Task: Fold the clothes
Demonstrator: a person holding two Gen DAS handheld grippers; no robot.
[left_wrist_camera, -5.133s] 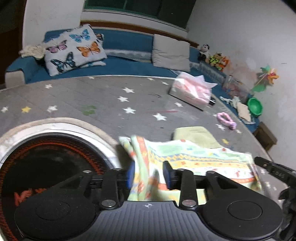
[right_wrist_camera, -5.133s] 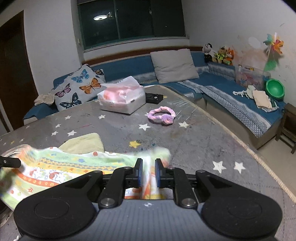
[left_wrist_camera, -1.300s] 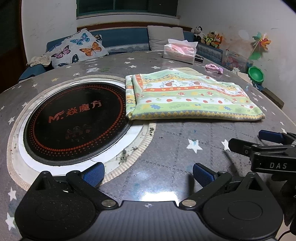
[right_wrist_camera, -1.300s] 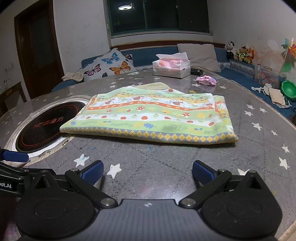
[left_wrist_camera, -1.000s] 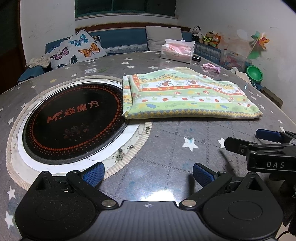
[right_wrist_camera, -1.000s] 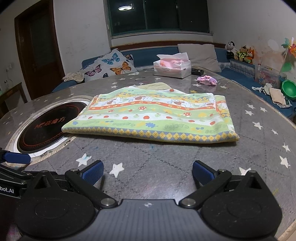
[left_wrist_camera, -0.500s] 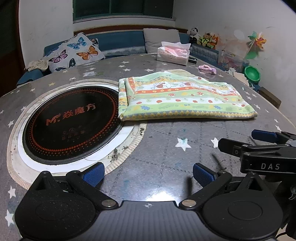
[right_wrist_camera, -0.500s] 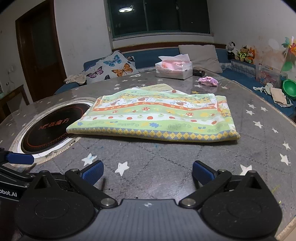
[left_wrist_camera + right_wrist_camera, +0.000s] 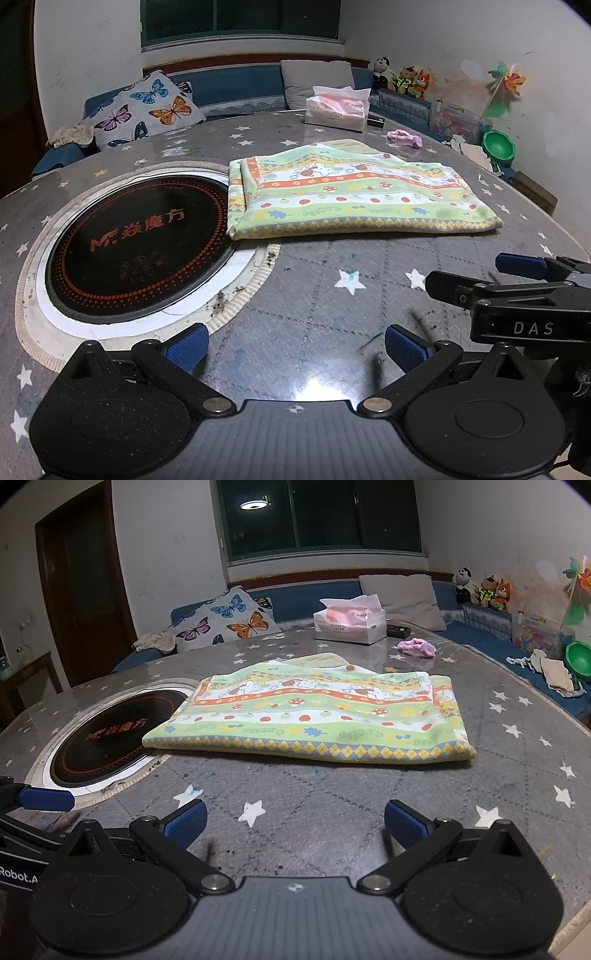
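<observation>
Cloth, patterned in green, orange and yellow bands, lies folded into a long flat rectangle on the round table, its left end just overlapping the rim of the black cooktop set into the tabletop. The layers sit fairly square, with a diamond-bordered fold edge facing the cameras, so it looks ready for a further fold across its length, or perhaps finished. A second, plain yellowish cloth peeks out from under its far side.

Both tools are held low and well back from the cloth, side by side, which suggests a pause to check the result. The left gripper has its jaws spread wide with nothing between them, and so does the right gripper; neither touches the fabric.

The table has a grey quilted cover with white stars under a glossy sheet, and there are crumbs by the cooktop rim. Farther off stand a tissue box and a pink scrunchie. Behind runs a blue bench sofa with a butterfly pillow, below a dark window
</observation>
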